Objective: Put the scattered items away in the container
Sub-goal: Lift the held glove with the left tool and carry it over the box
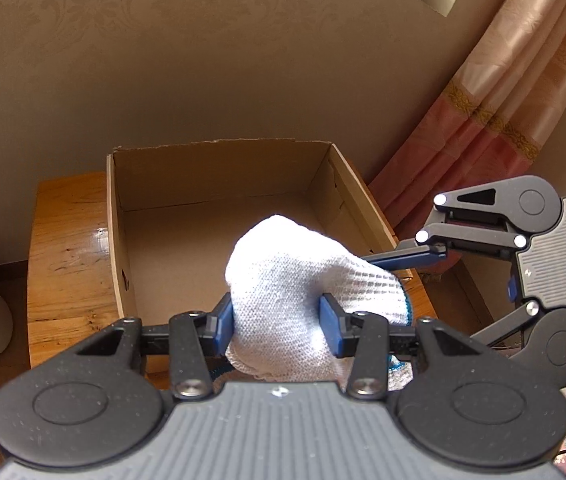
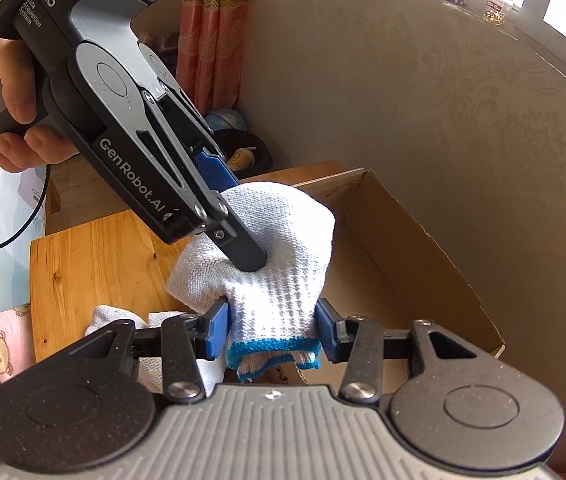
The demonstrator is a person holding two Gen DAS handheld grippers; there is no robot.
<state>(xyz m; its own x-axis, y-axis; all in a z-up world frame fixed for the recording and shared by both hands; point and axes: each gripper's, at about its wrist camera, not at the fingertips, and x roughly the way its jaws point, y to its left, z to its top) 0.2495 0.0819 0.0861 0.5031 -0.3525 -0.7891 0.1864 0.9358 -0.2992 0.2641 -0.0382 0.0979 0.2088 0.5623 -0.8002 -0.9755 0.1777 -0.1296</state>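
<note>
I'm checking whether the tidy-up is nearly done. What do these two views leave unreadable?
- Box floor, front: left wrist view, glove covers it.
- Second glove: right wrist view, mostly behind the right gripper.
- Table front: both views, gripper bodies block it, so remaining items are unknown.

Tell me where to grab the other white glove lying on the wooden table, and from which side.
Take the second glove by its bunched knit body, coming down from above. It lies flat and limp on the wooden table, so no edge stands up to pinch sideways; most of it is hidden behind the right tongs, so I cannot tell where its cuff is.
</note>
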